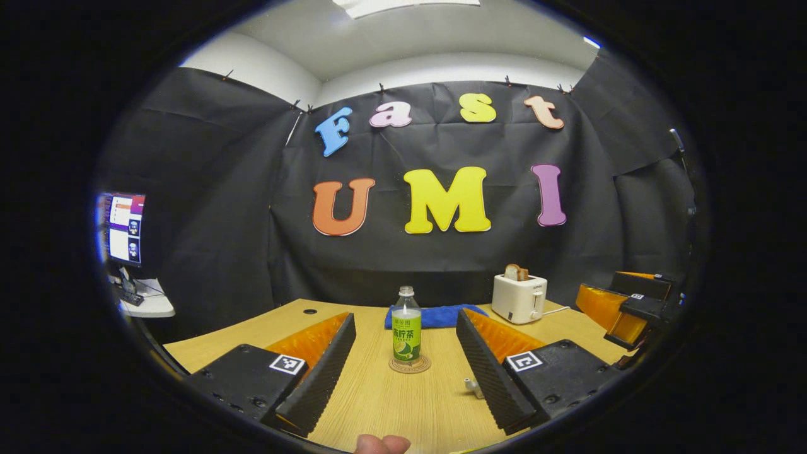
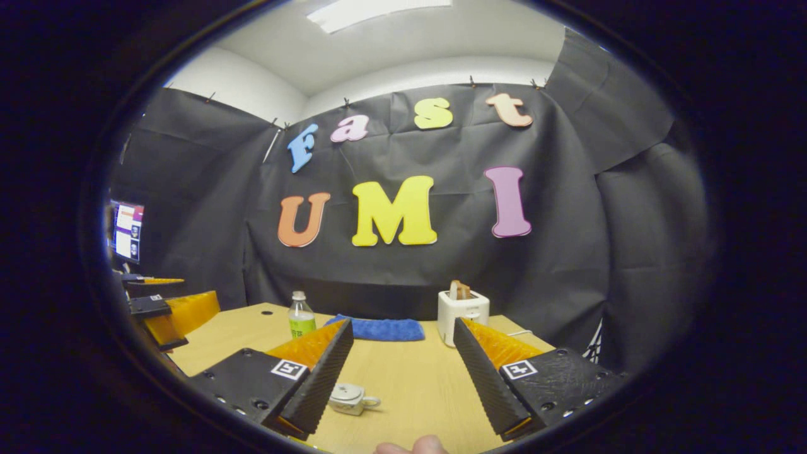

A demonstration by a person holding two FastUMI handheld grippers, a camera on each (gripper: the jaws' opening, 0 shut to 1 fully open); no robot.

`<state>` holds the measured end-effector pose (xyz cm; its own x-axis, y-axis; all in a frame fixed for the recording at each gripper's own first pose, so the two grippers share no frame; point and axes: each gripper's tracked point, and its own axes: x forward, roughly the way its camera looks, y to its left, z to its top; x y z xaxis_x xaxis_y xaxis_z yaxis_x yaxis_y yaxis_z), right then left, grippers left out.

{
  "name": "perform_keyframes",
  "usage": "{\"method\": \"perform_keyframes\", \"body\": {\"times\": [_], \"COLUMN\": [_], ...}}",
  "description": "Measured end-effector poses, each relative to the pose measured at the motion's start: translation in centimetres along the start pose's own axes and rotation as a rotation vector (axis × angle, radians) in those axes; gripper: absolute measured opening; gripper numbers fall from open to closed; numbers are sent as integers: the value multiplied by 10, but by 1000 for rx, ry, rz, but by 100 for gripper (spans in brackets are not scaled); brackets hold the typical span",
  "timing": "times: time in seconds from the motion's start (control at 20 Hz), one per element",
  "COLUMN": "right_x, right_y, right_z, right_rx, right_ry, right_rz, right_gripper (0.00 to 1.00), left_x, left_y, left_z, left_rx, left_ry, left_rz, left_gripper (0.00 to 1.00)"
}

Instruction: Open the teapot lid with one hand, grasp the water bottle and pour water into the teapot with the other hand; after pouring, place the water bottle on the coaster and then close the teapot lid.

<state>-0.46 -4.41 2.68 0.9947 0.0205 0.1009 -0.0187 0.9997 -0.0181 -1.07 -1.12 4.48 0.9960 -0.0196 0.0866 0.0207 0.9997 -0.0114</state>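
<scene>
Clear plastic bottle with green label [image 1: 406, 328] upright on round coaster [image 1: 410, 365], mid light wooden table [image 1: 403, 403], between wide-open left gripper [image 1: 405, 366] jaws. Small white lidded teapot [image 2: 348, 398] near front edge, beside right gripper [image 2: 397, 372], jaws spread wide, nothing held.

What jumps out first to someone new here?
The water bottle stands upright on its coaster, centred between the left gripper's open jaws. In the right gripper view, the small teapot sits low on the table beside the right gripper; behind are a white toaster and blue cloth.
</scene>
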Motion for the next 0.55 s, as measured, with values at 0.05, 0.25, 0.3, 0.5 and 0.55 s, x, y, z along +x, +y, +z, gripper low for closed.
{"method": "perform_keyframes", "body": {"times": [0.05,0.25,0.3,0.5,0.55], "right_x": [-6,-14,-15,-19,-20], "right_y": [0,1,4,16,18], "right_z": [-2,-5,-7,-9,-7], "right_rx": [-1,9,11,2,-4], "right_ry": [3,8,13,32,31], "right_rz": [-4,-28,-28,-30,-35], "right_gripper": [95,96,95,93,93], "left_x": [-3,-7,-7,-8,-8], "left_y": [-1,-4,-5,-8,-8], "left_z": [-1,-4,-3,-4,-6], "left_rx": [4,-10,-14,-22,-27], "left_ry": [4,9,8,15,23], "left_rz": [-4,-23,-31,-57,-58], "left_gripper": [99,99,100,100,99]}}
